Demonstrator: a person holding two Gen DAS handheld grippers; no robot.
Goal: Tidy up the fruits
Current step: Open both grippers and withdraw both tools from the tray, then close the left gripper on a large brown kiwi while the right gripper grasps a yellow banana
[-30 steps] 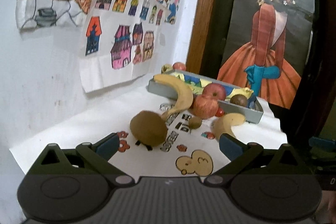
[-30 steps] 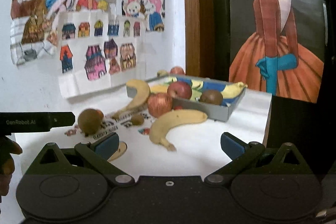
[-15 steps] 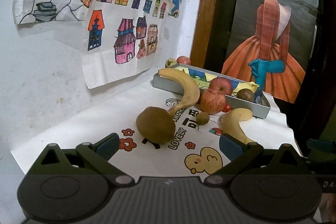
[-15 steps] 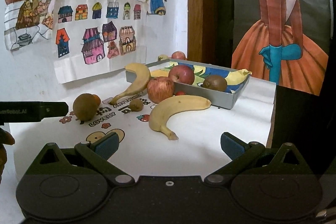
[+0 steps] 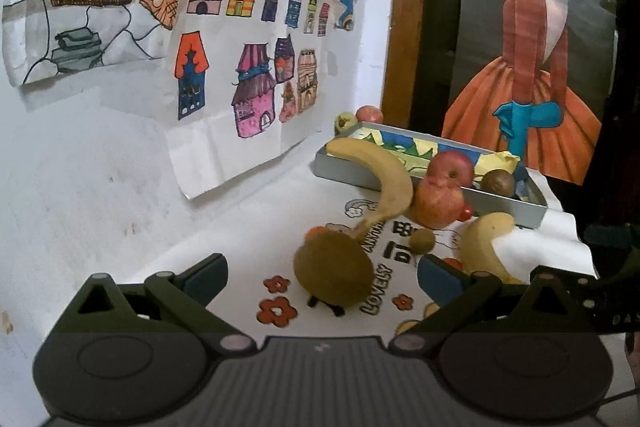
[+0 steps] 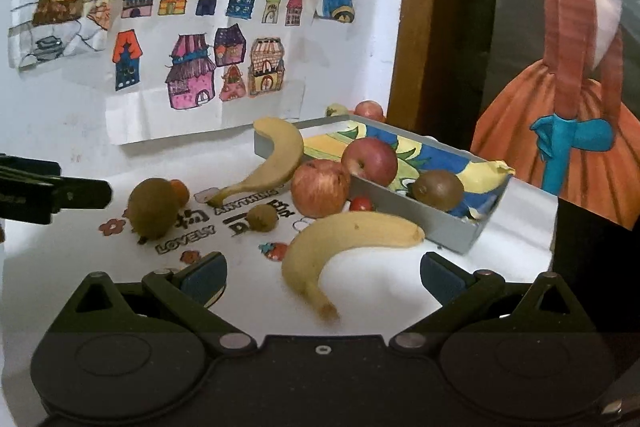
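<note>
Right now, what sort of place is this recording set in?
Likely a home, perhaps a child's corner: hand-coloured house drawings taped to the wall, a cartoon-printed table cover, and a tray with fruit.

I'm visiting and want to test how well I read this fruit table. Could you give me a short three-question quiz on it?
1. True or false: the grey tray already holds an apple and a kiwi.
2. How many bananas lie outside the tray?
3. Which fruit sits right in front of the open left gripper? A) big kiwi B) tomato C) apple

Key: 1 true. 2 two: one leaning on the tray's rim, one on the table before the open right gripper. 3 A.
</note>
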